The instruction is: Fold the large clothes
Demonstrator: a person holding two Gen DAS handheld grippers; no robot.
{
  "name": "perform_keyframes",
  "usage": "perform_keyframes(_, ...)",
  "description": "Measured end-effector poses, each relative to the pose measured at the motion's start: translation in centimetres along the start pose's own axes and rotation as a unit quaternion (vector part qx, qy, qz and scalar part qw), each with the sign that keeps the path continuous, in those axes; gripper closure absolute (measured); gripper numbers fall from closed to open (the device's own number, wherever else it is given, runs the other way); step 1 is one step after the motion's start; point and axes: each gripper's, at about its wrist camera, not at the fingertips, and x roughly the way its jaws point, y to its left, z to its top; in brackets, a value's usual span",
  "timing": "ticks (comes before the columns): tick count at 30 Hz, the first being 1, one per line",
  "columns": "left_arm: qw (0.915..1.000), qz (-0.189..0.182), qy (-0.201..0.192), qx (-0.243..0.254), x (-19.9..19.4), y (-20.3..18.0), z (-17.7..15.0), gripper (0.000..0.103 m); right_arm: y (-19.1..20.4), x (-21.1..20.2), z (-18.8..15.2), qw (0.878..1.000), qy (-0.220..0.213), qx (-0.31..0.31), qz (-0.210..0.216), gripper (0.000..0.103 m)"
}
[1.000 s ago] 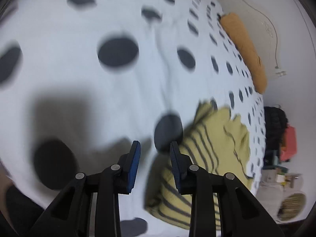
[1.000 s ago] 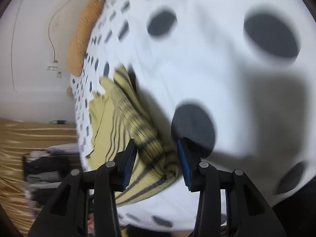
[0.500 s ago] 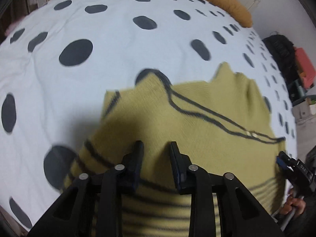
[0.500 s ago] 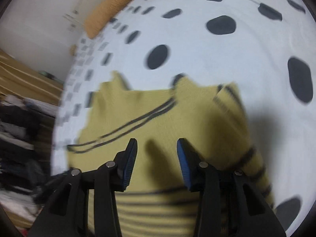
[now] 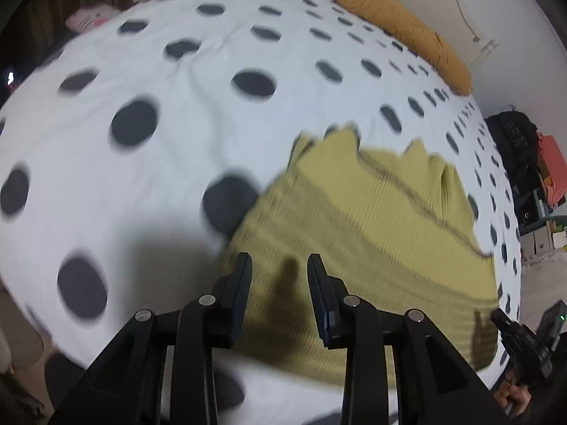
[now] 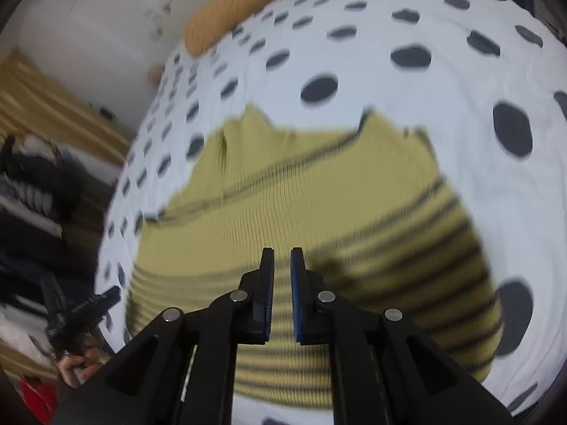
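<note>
Sweater (image 6: pixel 301 212) now spread flat on dotted bedspread (image 5: pixel 177 124), right hand-held gripper (image 6: pixel 281 262) closing empty, left hand-held gripper (image 5: pixel 280 265) parted.

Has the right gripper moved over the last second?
Yes. The right gripper has backed away from the sweater's edge to above its middle, judged against the orange pillow, its fingers just closing on nothing.

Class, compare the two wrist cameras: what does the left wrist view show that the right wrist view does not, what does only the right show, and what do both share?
Only the left wrist view shows the pink plush toy at the bed's far edge and the black bag beside the bed.

Only the right wrist view shows the stacked dark clothes on shelves.

Both show the yellow striped sweater lying on the polka-dot bedspread, the orange pillow, and neither gripper holding cloth: the left gripper open, the right gripper with its jaws just closing, nearly shut.
</note>
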Motion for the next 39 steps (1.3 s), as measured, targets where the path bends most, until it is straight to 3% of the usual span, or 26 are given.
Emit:
perform_keyframes(1, 0.9999, 0.003, 0.007, -0.007, -0.2, 0.7, -1.7, 0.07, -0.7, 1.2, -1.2, 0.998, 0.014, -0.016, -0.054, 0.094)
perform_keyframes(2, 0.9997, 0.002, 0.016, -0.02, -0.3, 1.5, -3.1, 0.068, -1.9, 2.6, -1.8, 0.994, 0.022, -0.024, -0.103, 0.101)
perform_keyframes(3, 0.999, -0.009, 0.026, -0.035, -0.4, 2.2, -4.3, 0.065, -3.4, 2.9, -2.2, 0.994, 0.016, -0.015, -0.109, 0.103)
perform_keyframes(6, 0.9938, -0.057, 0.053, -0.08, -0.1, 3.7, -7.3, 0.053, -4.6, 1.1, -2.3, 0.995, -0.007, 0.061, -0.075, 0.099)
perform_keyframes(10, 0.9896, -0.096, 0.057, -0.091, 1.3, 2.7, -8.4, 0.053, 0.5, -0.9, -2.3, 0.999, -0.024, 0.022, -0.001, 0.097)
perform_keyframes(13, 0.9882, -0.11, 0.045, -0.097, 1.7, 1.4, -8.1, 0.052, 5.3, 0.5, -3.6, 0.998, 0.001, -0.022, 0.054, 0.097)
perform_keyframes(14, 0.9861, -0.122, 0.037, -0.107, 1.8, 1.1, -7.9, 0.051, 6.8, 1.4, -4.2, 0.998, 0.01, -0.038, 0.058, 0.097)
perform_keyframes(16, 0.9873, -0.114, 0.036, -0.105, 2.5, 0.3, -7.1, 0.033, 8.6, 4.2, -5.6, 0.996, 0.044, -0.071, 0.042, 0.097)
perform_keyframes(18, 0.9928, -0.08, 0.045, -0.077, 3.7, -0.6, -6.5, 0.033, 8.4, 7.3, -6.8, 0.992, 0.082, -0.086, -0.027, 0.097)
perform_keyframes(21, 0.9942, -0.07, 0.045, -0.069, 4.7, -0.9, -5.7, 0.033, 7.1, 8.6, -7.8, 0.994, 0.08, -0.072, -0.018, 0.099)
perform_keyframes(24, 0.9917, -0.08, 0.039, -0.093, 5.1, -0.4, -5.1, 0.034, 7.7, 8.2, -7.7, 0.992, 0.091, -0.084, -0.025, 0.099)
perform_keyframes(26, 0.9893, -0.088, 0.038, -0.11, 5.3, -0.1, -4.7, 0.036, 7.8, 8.3, -7.8, 0.991, 0.096, -0.09, -0.03, 0.099)
perform_keyframes(28, 0.9896, -0.084, 0.034, -0.111, 5.2, 0.1, -4.6, 0.046, 8.3, 7.5, -7.7, 0.992, 0.089, -0.085, -0.027, 0.098)
perform_keyframes(31, 0.9904, -0.085, 0.036, -0.103, 5.0, 0.6, -4.7, 0.06, 10.0, 6.2, -6.7, 0.994, 0.052, -0.095, 0.014, 0.097)
perform_keyframes(33, 0.9889, -0.089, 0.037, -0.113, 5.0, 1.3, -4.7, 0.068, 11.1, 6.5, -6.0, 0.993, 0.044, -0.105, 0.007, 0.097)
perform_keyframes(35, 0.9881, -0.089, 0.035, -0.12, 4.9, 1.6, -5.0, 0.079, 11.3, 8.8, -5.3, 0.992, 0.065, -0.103, -0.016, 0.097)
perform_keyframes(36, 0.9891, -0.085, 0.033, -0.115, 4.8, 1.4, -5.0, 0.083, 11.0, 10.2, -5.4, 0.99, 0.082, -0.103, -0.041, 0.097)
perform_keyframes(39, 0.9957, -0.059, 0.018, -0.069, 3.8, -0.3, -4.8, 0.09, 10.4, 11.7, -5.0, 0.991, 0.086, -0.094, -0.043, 0.097)
